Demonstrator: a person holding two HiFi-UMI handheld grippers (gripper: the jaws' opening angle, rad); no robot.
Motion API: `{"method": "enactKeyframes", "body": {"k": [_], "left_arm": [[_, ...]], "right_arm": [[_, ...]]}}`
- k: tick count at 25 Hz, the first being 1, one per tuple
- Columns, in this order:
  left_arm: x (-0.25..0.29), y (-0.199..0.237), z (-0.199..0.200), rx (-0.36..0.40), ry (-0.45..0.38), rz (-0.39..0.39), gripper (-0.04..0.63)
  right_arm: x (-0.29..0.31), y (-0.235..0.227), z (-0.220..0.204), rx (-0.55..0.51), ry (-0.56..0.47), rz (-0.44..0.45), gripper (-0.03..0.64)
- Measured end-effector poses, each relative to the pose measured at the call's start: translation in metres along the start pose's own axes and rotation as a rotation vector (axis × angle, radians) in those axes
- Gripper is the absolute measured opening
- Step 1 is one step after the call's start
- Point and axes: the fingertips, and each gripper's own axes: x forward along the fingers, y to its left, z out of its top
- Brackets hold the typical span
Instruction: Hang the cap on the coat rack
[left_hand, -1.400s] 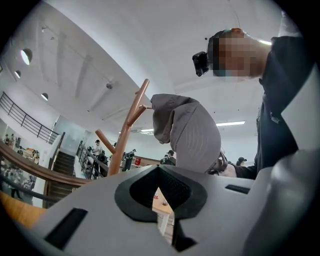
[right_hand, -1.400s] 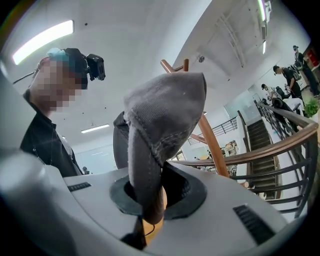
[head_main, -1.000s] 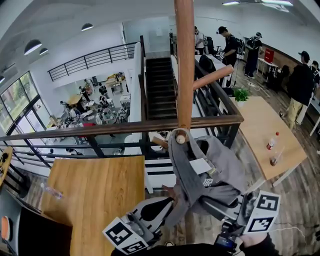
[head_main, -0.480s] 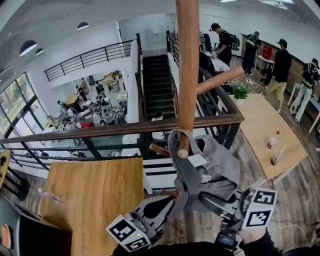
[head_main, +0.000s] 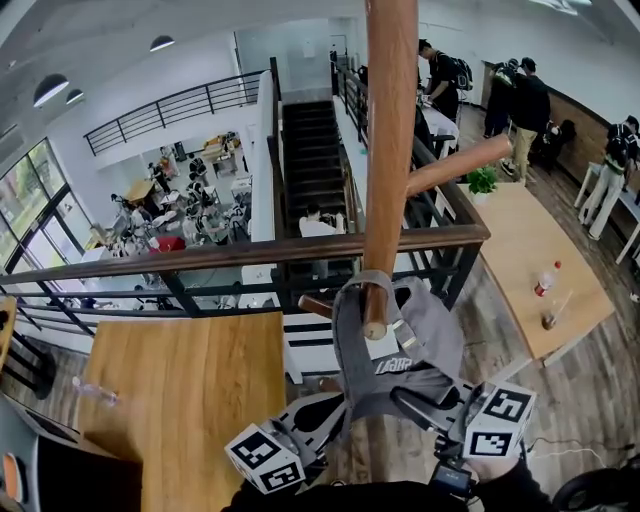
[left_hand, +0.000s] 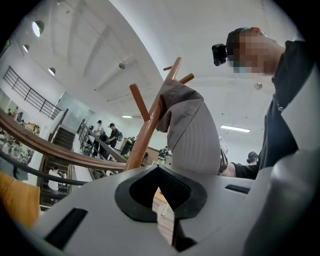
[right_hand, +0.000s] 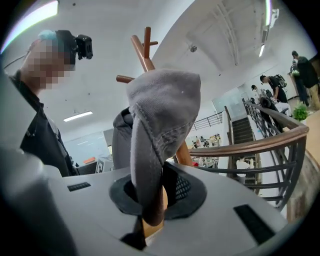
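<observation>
You are finishing the hang: the cap (head_main: 400, 345) sits with its strap over a peg (head_main: 375, 310) of the rack (head_main: 390, 130), right tongs (right_hand: 148, 192) clamped on its lower edge, left tongs (left_hand: 161, 175) closed on nothing just below, so next probably release and withdraw gently.

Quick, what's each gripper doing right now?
Left gripper: closed, nothing visible between its jaws.
Right gripper: closed on the cap.

L gripper (left_hand: 159, 171) closed (tips touching), R gripper (right_hand: 150, 186) clamped
</observation>
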Motion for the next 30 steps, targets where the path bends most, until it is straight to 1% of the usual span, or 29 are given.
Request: {"method": "enactKeyframes", "body": {"k": [2,6,10,13,15,17,20,22,25,27,30], "left_arm": [[0.001,0.0,-0.006,-0.029,0.017,0.004,0.0],[-0.001,0.01,-0.026,-0.073,0.062,0.016,0.0],[0.0,0.011,-0.034,-0.082,0.068,0.028,0.0],[-0.002,0.003,-0.045,-0.083,0.088,0.035,0.0],[-0.008,0.001,-0.05,-0.082,0.096,0.051,0.0],[-0.012,0.003,-0.051,-0.072,0.087,0.068,0.0],[-0.009,0.007,-0.052,-0.063,0.072,0.086,0.0],[-0.008,0.0,-0.07,-0.095,0.086,0.086,0.0],[-0.014,-0.015,-0.09,-0.154,0.093,0.092,0.0],[-0.021,-0.027,-0.1,-0.176,0.1,0.102,0.0],[-0.034,-0.045,-0.114,-0.193,0.126,0.116,0.0]], "right_arm": [[0.0,-0.004,-0.007,-0.01,0.024,-0.017,0.048],[0.007,-0.006,-0.029,-0.032,0.077,-0.022,0.048],[0.007,-0.011,-0.038,-0.036,0.084,-0.026,0.048],[0.004,-0.01,-0.045,-0.022,0.084,-0.026,0.048],[0.004,-0.008,-0.045,-0.026,0.07,-0.044,0.048],[0.006,-0.008,-0.042,-0.042,0.06,-0.058,0.048],[0.006,-0.009,-0.038,-0.065,0.067,-0.051,0.048],[-0.002,-0.004,-0.04,-0.046,0.084,-0.045,0.049],[-0.014,-0.003,-0.04,-0.025,0.078,-0.072,0.062],[-0.022,-0.002,-0.043,-0.014,0.064,-0.076,0.098],[-0.037,0.006,-0.049,0.016,0.06,-0.061,0.106]]}}
